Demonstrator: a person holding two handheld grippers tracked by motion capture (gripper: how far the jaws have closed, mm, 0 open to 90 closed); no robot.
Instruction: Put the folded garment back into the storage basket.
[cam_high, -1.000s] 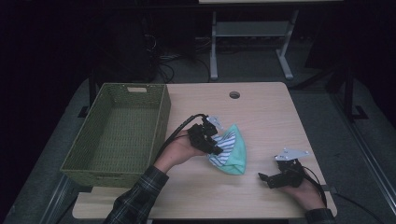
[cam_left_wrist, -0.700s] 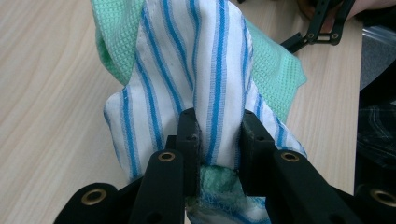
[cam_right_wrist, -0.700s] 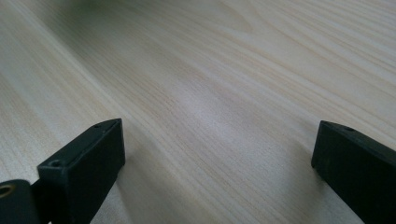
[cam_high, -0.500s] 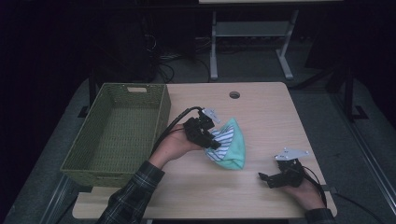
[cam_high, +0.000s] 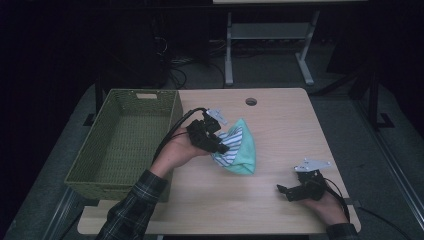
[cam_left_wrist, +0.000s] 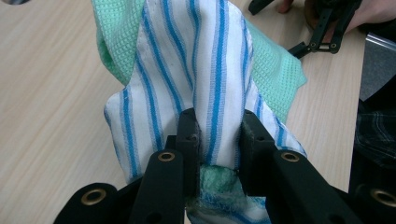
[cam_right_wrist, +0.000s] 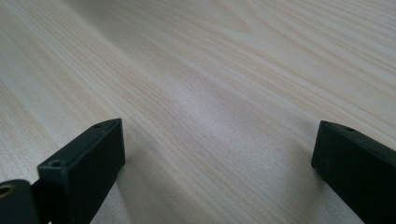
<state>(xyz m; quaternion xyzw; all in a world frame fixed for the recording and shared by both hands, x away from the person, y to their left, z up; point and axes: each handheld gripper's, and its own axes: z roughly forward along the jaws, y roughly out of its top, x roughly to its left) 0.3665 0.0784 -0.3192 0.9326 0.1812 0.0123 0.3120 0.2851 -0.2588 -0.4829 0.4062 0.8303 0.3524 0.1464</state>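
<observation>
My left gripper (cam_high: 220, 146) is shut on a bundle of cloth (cam_high: 240, 150) held above the middle of the table: a white towel with blue stripes (cam_left_wrist: 205, 74) folded together with a mint-green waffle cloth (cam_left_wrist: 275, 74). In the left gripper view the jaws pinch the striped fabric, and the bundle hangs off the wood. The right gripper (cam_high: 286, 191) rests low near the table's front right edge, jaws wide apart, with bare wood (cam_right_wrist: 210, 107) between its fingers (cam_right_wrist: 88, 163).
A green woven basket (cam_high: 125, 145) stands on the left part of the table, its inside bare. A round cable hole (cam_high: 251, 101) sits at the table's far edge. A metal stand and cables lie on the dark floor behind.
My left gripper has risen and shifted slightly left toward the basket, lifting the cloth bundle off the table. The right gripper has stayed where it was.
</observation>
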